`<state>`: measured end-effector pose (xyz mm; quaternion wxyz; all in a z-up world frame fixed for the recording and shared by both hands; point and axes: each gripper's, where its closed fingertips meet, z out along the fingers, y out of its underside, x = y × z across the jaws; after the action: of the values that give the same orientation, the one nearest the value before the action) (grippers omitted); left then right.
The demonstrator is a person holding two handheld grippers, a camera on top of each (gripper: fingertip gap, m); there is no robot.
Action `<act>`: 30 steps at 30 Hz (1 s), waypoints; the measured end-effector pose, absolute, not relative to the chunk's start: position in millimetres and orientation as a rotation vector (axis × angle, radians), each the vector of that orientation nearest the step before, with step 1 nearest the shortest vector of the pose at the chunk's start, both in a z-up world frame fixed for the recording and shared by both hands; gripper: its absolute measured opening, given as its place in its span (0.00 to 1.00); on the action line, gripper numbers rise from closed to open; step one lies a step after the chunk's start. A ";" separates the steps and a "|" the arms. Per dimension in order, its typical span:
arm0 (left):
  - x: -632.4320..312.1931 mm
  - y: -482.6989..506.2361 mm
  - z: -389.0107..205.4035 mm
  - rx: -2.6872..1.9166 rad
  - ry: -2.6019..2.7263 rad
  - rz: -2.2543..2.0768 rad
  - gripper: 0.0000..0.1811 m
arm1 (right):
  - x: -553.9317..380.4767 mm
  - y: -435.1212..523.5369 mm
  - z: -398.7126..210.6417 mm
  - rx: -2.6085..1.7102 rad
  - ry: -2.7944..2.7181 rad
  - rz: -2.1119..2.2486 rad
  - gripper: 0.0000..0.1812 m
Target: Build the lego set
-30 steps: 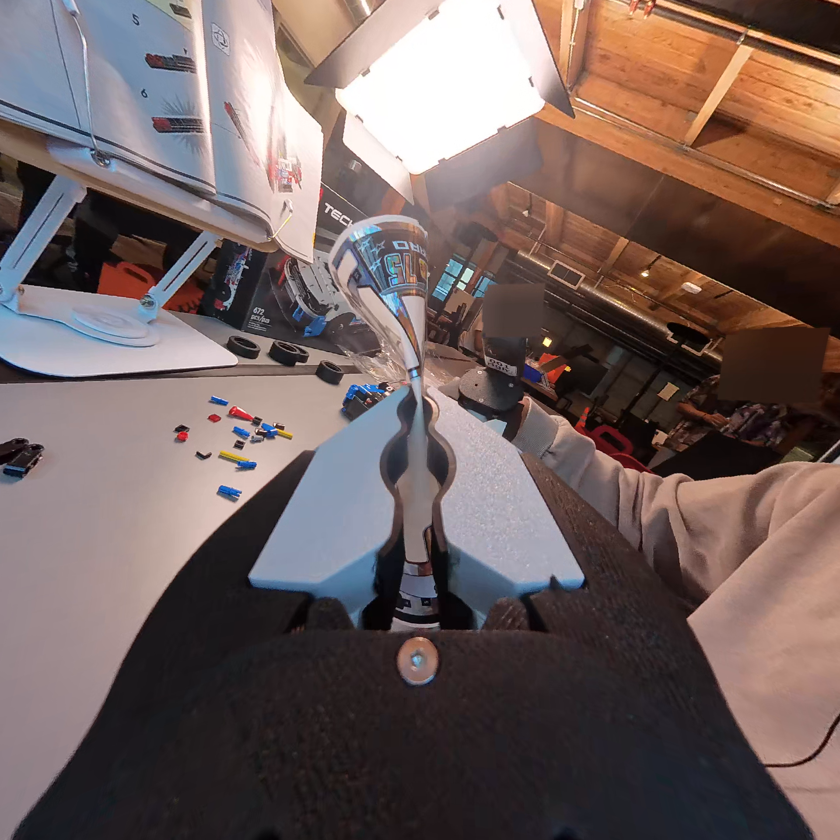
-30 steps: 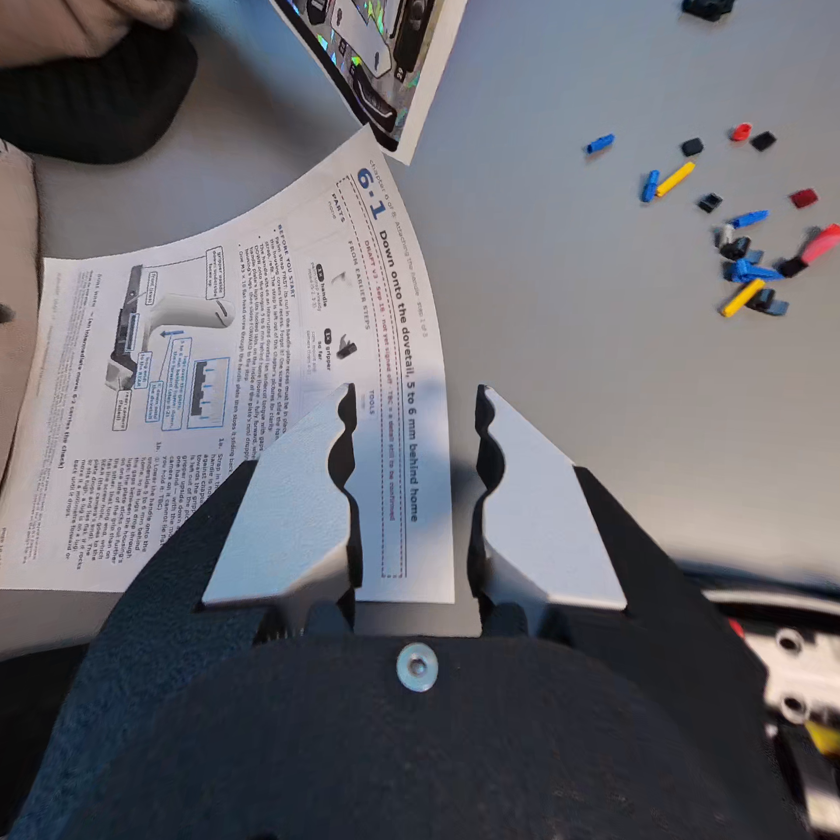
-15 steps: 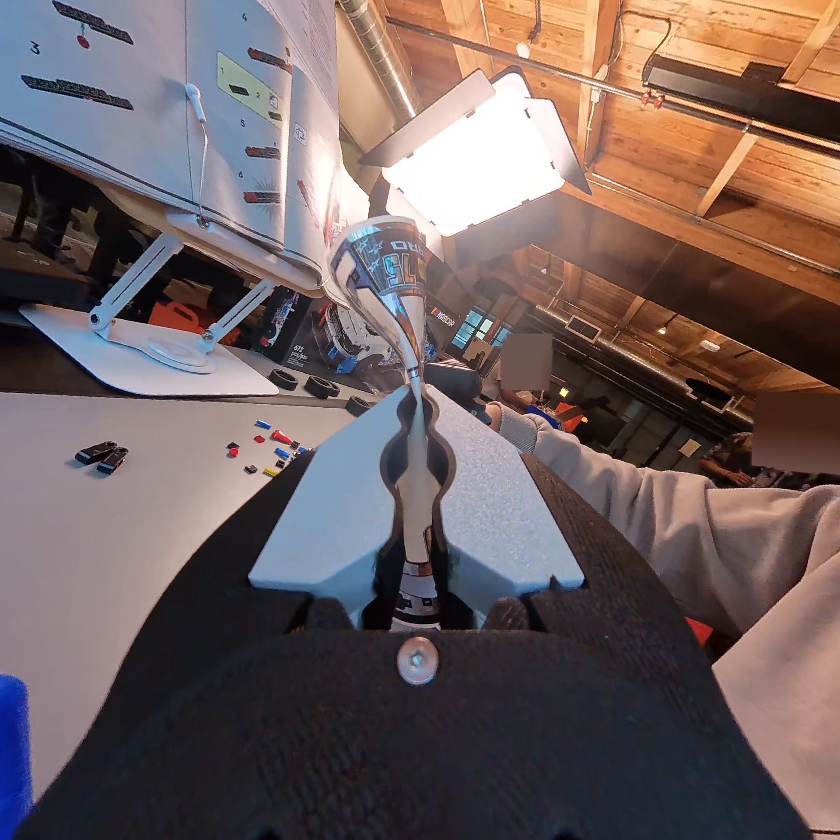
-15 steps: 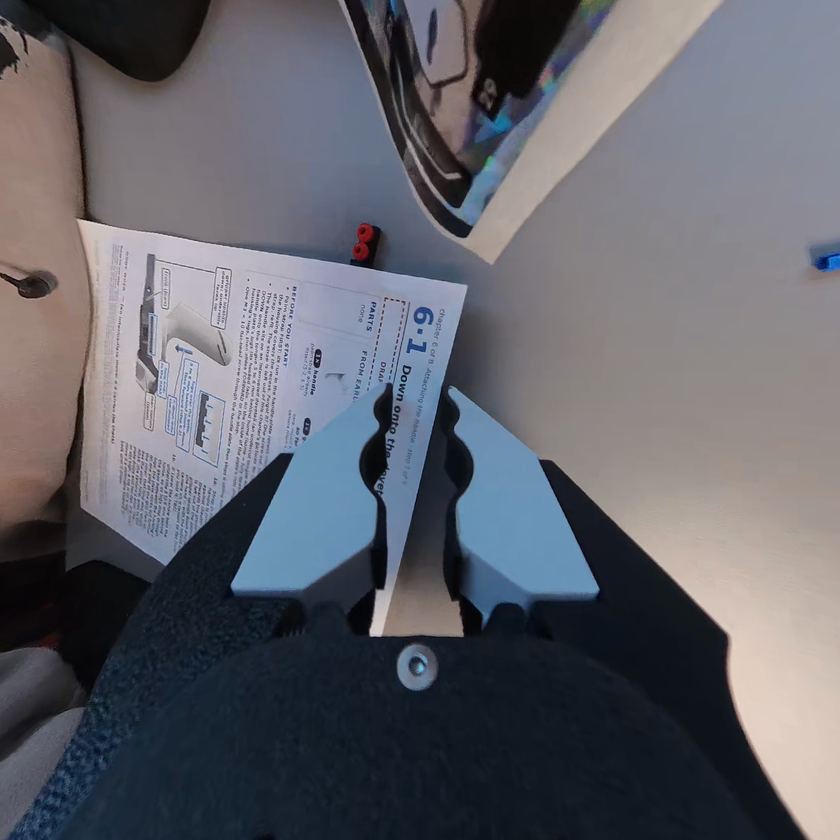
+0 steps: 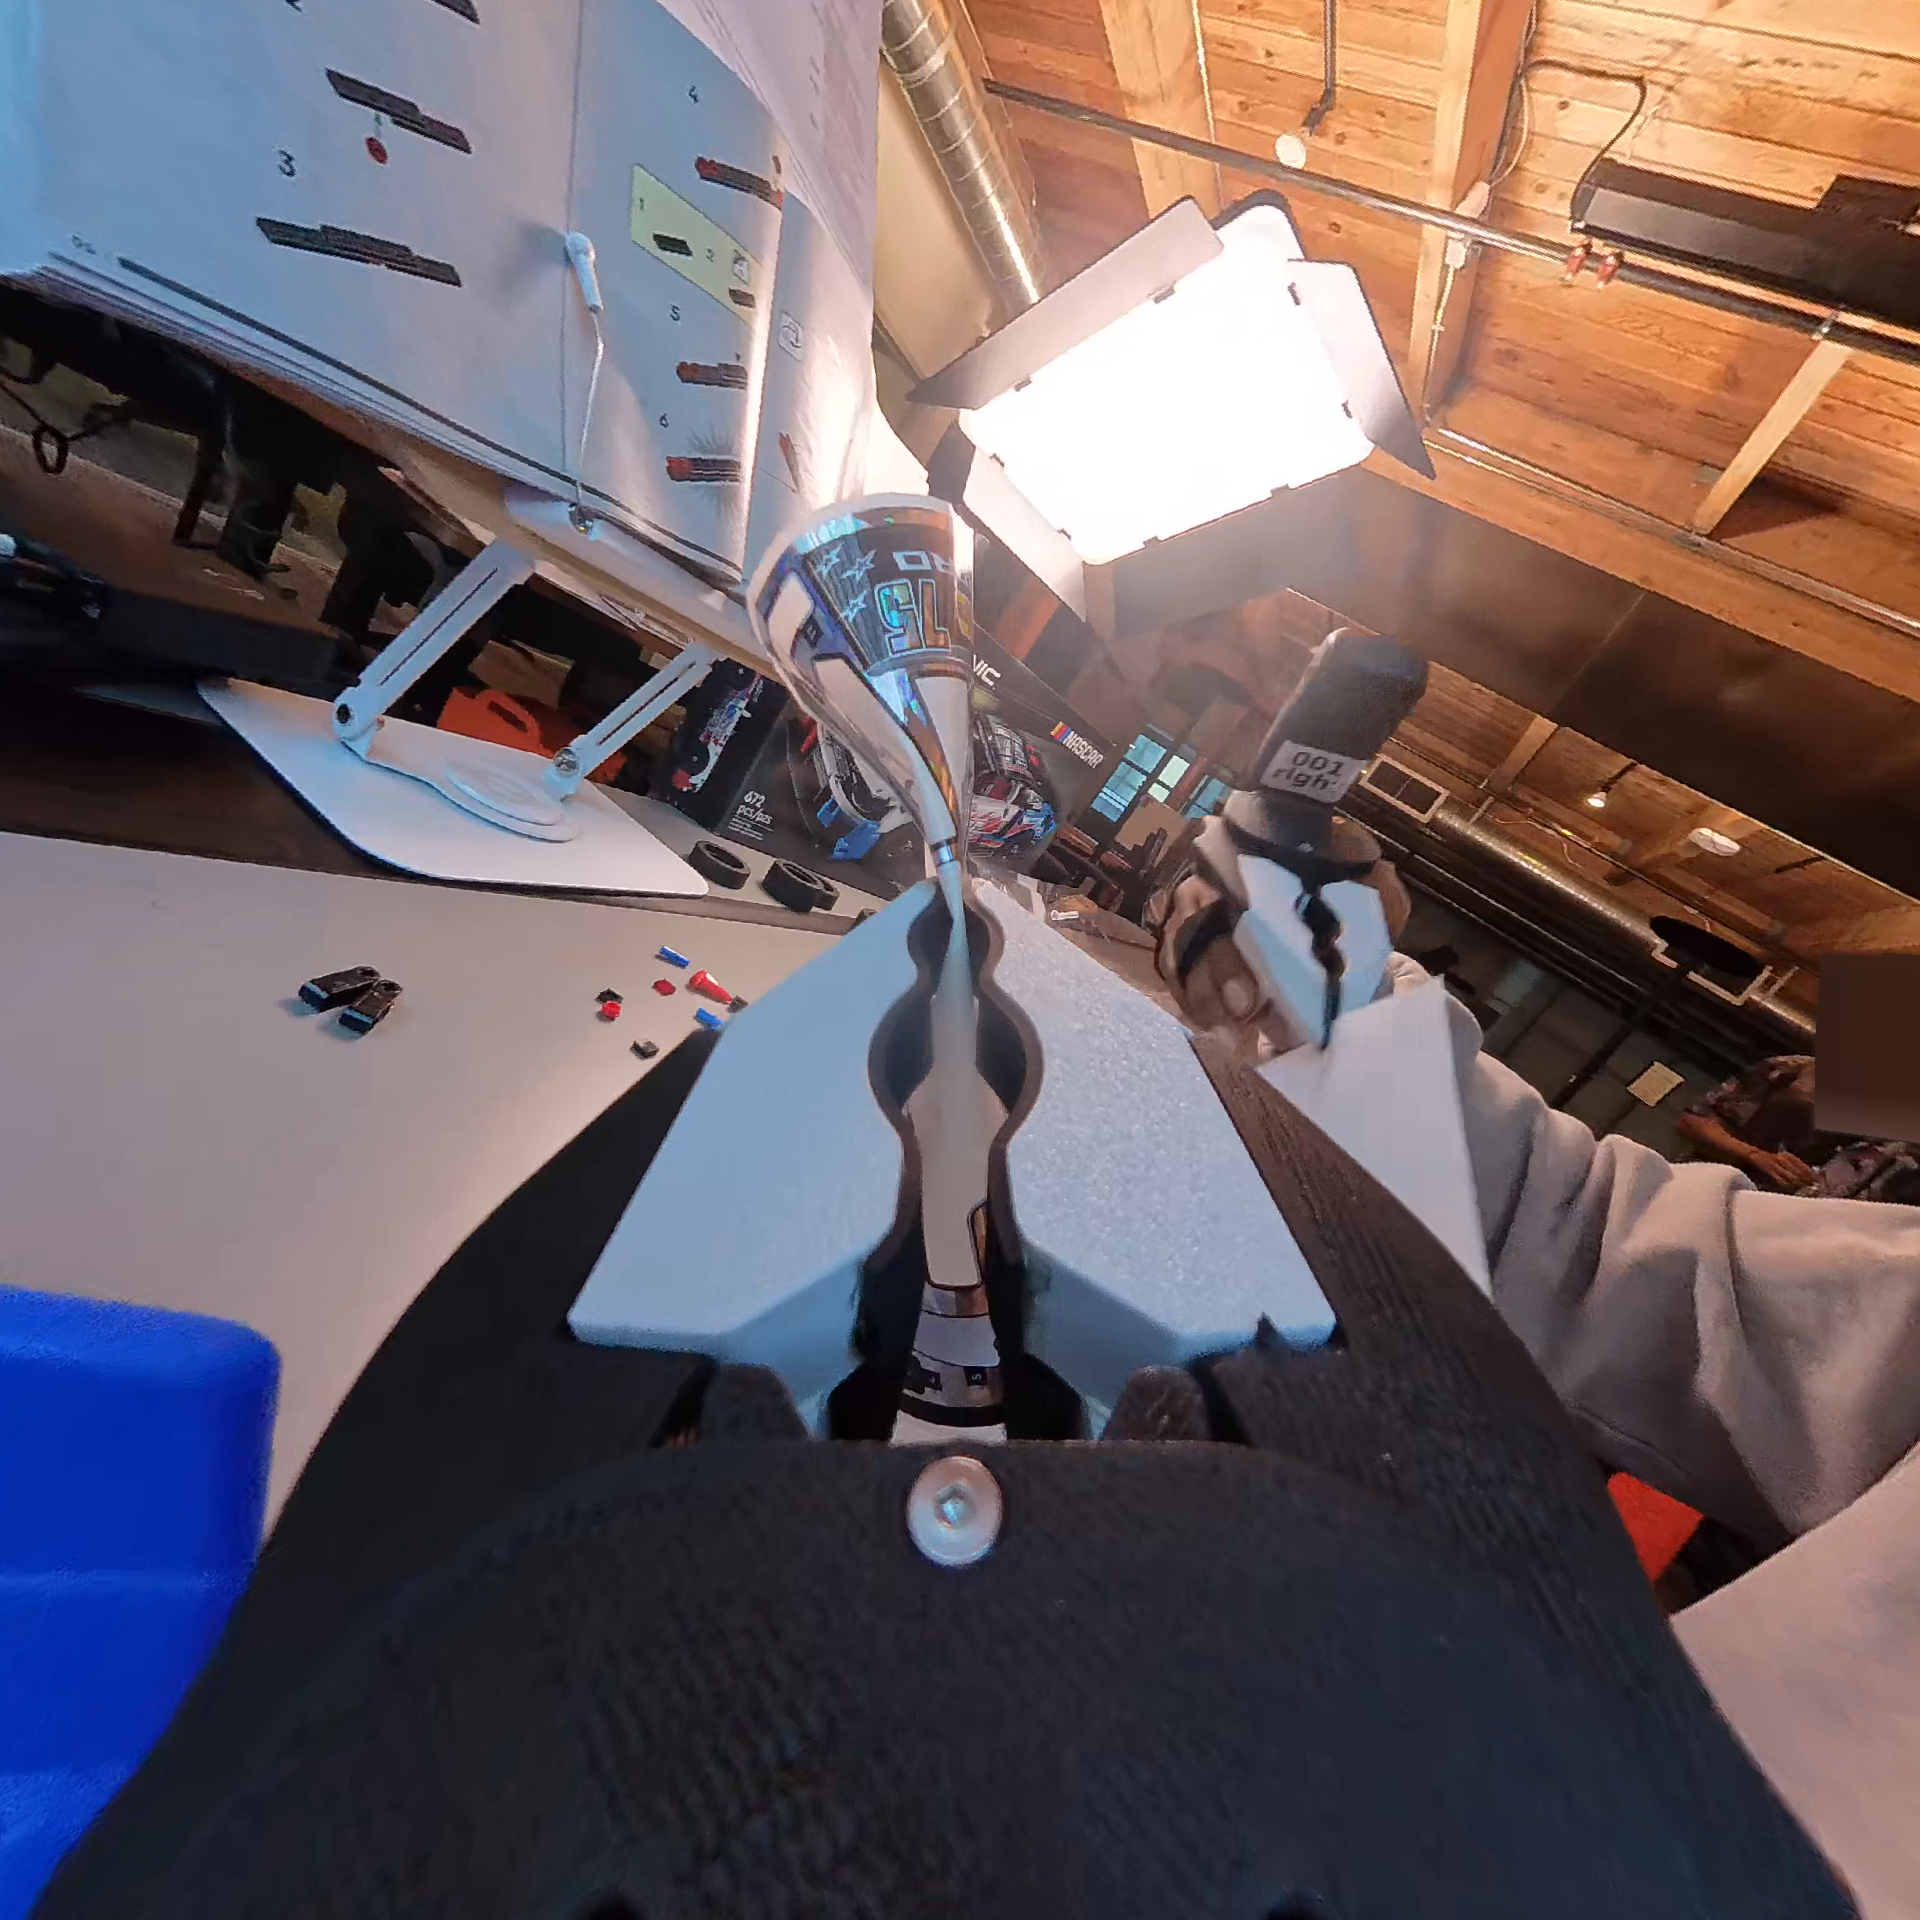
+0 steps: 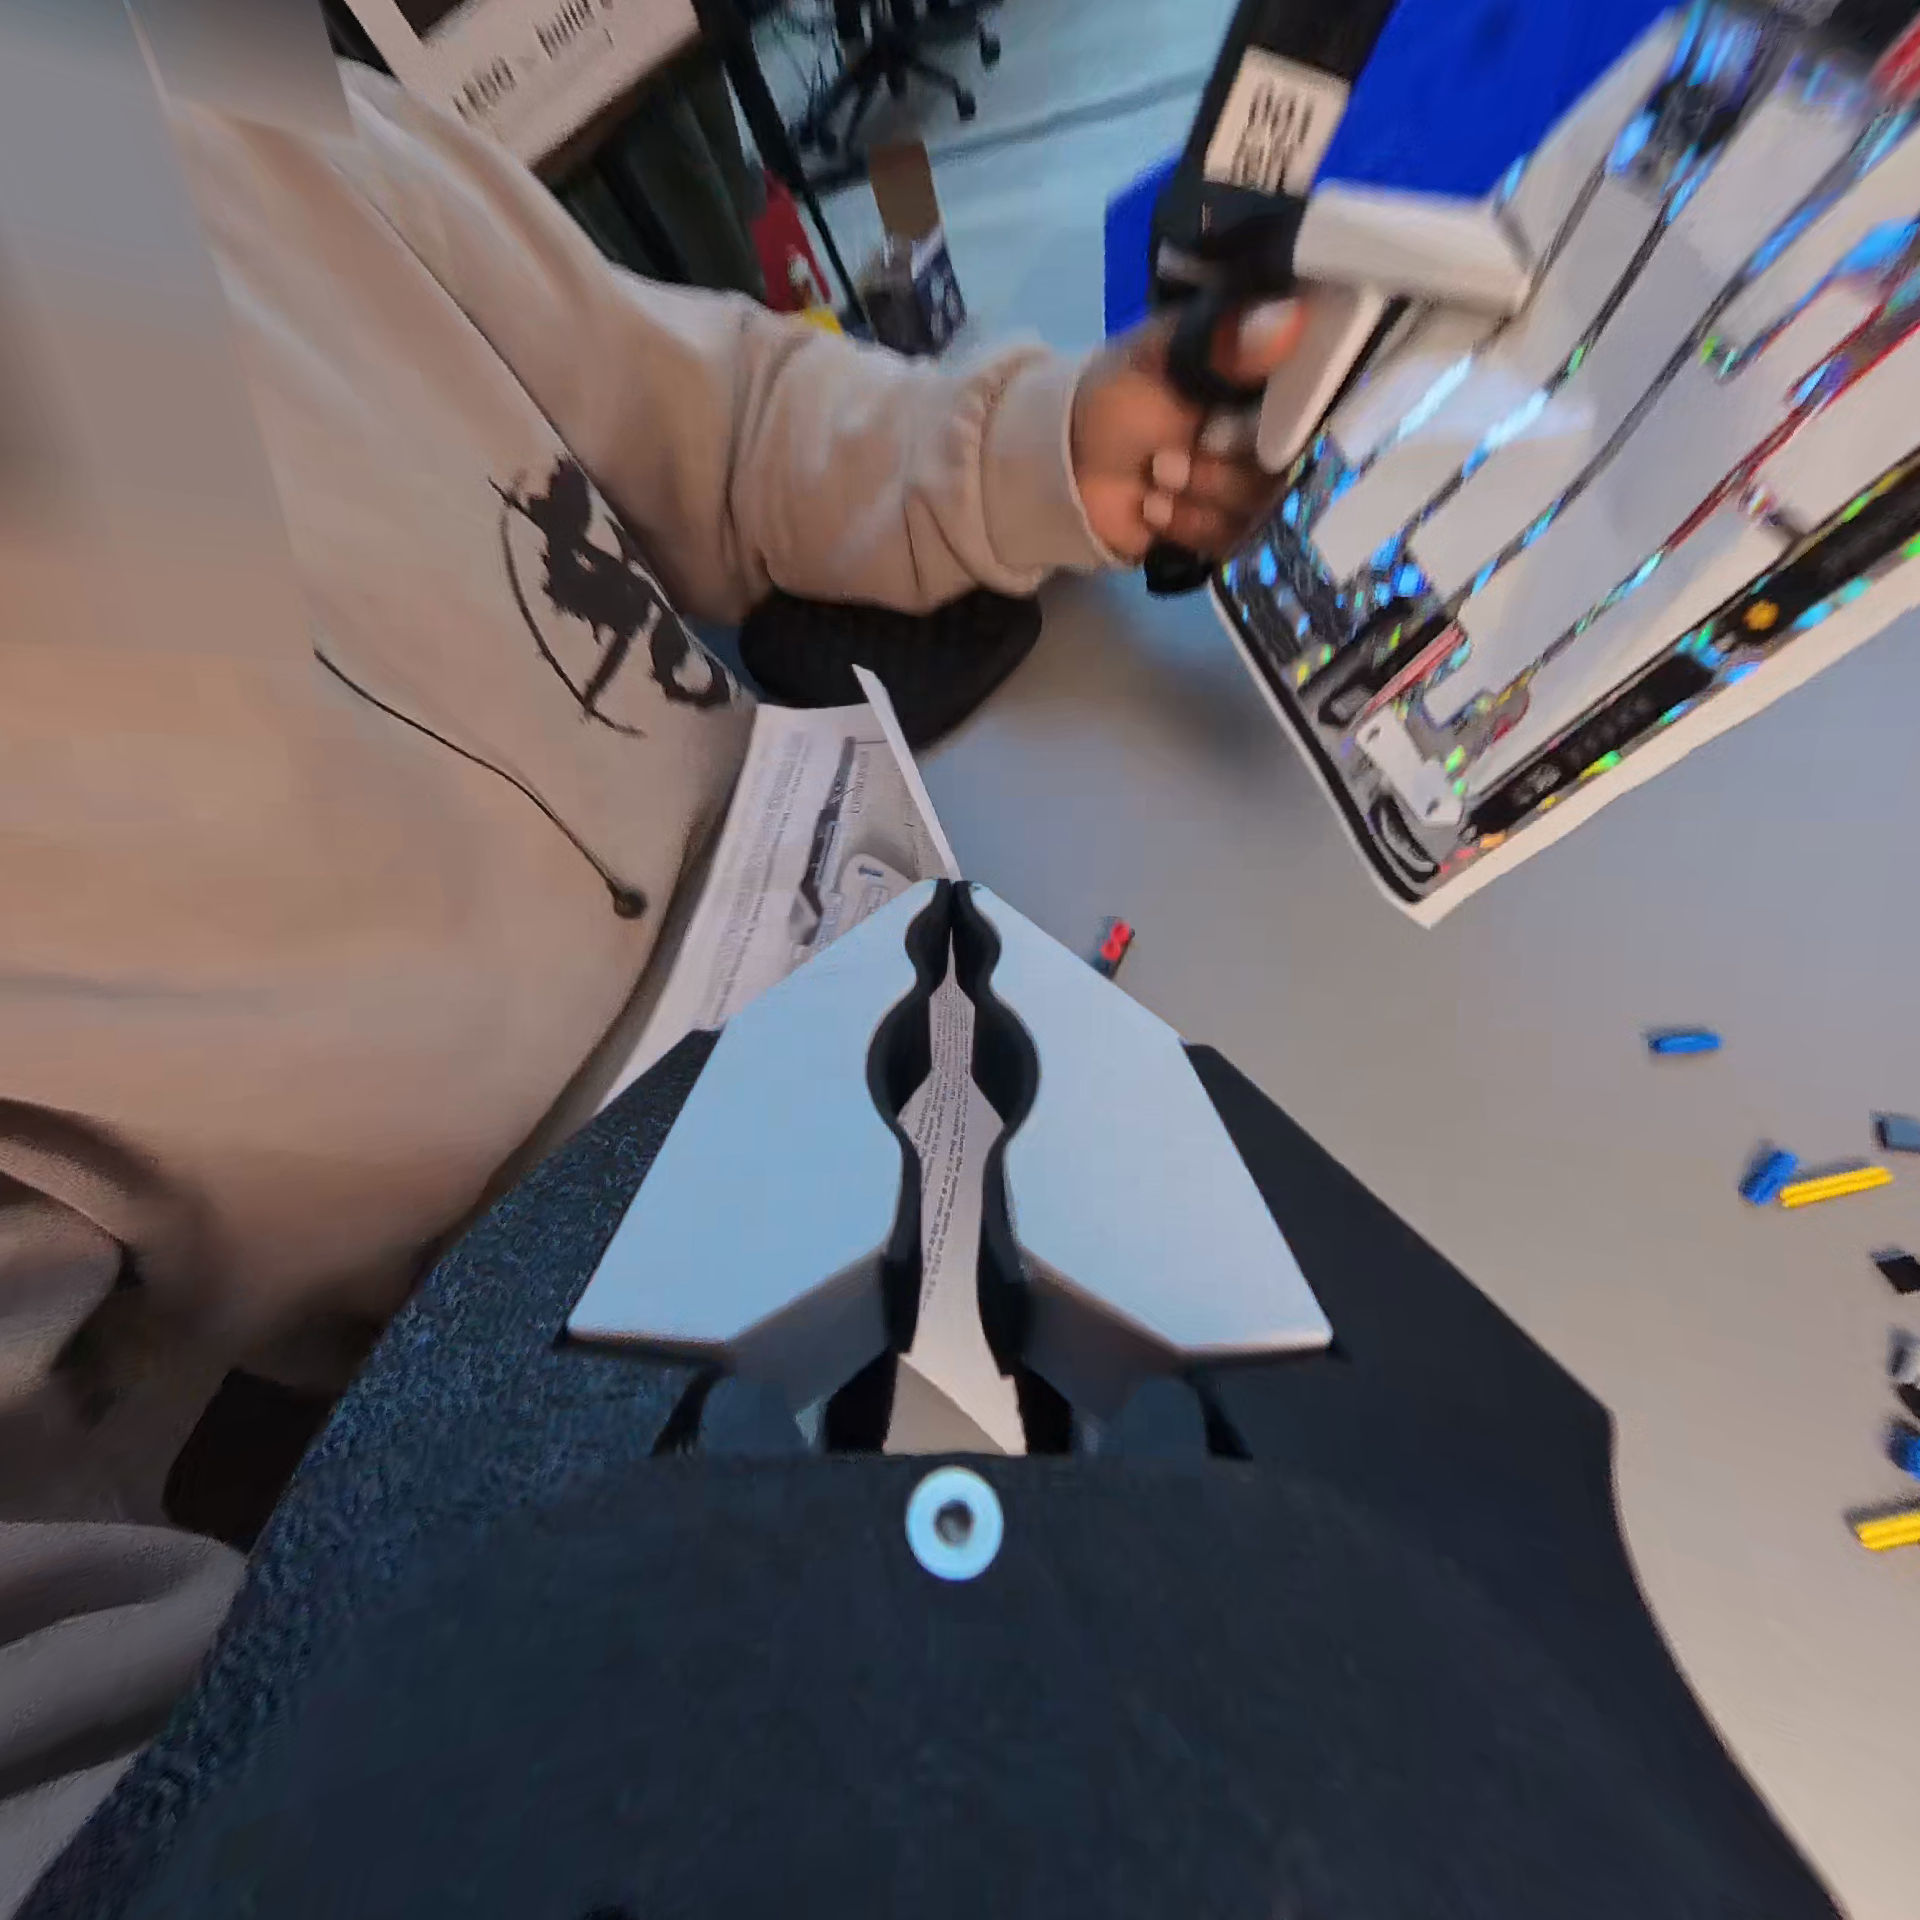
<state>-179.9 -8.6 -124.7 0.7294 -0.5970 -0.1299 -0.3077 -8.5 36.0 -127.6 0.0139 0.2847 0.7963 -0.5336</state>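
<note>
The left gripper has its two pale, grainy fingers pressed together on a glossy sticker sheet, which stands up from the tips and curls over at its top, where it has a holographic, mirror-like shine. In the right wrist view the same sheet appears flat and wide, with white panels and black outlines, and it hangs above the grey table without touching it. The right gripper is closed too, and it pinches a thin white printed paper; the paper's edge runs through the wavy slot between the fingers, and the rest of it bends toward the person's beige sleeve. Both grippers have black, rough bodies with one round metal screw in the middle. The small lego pieces, blue, red, yellow and black, lie scattered on the smooth table, well apart from both grippers. Farther back, black rubber tyres sit near a white metal stand that holds the open instruction booklet. Behind them a dark lego box stands under a bright rectangular lamp and a wooden ceiling.
</note>
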 end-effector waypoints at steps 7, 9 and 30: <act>-183.9 -10.3 -128.6 -1.332 -0.322 -0.623 0.00 | 6.8 151.2 -28.0 1.601 2.227 -2.385 0.00; -184.4 -10.7 -129.7 -1.334 -0.332 -0.616 0.00 | 28.3 198.8 -28.9 1.975 1.980 -2.430 0.00; -166.2 -2.6 -132.5 -1.366 -0.280 -0.668 0.00 | 550.1 495.3 -69.9 4.457 -0.055 0.499 0.00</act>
<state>-166.2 -2.6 -132.5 0.7159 -0.6168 -0.1265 -0.3017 550.1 495.3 -69.9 -0.6224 0.7778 -0.0096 0.0872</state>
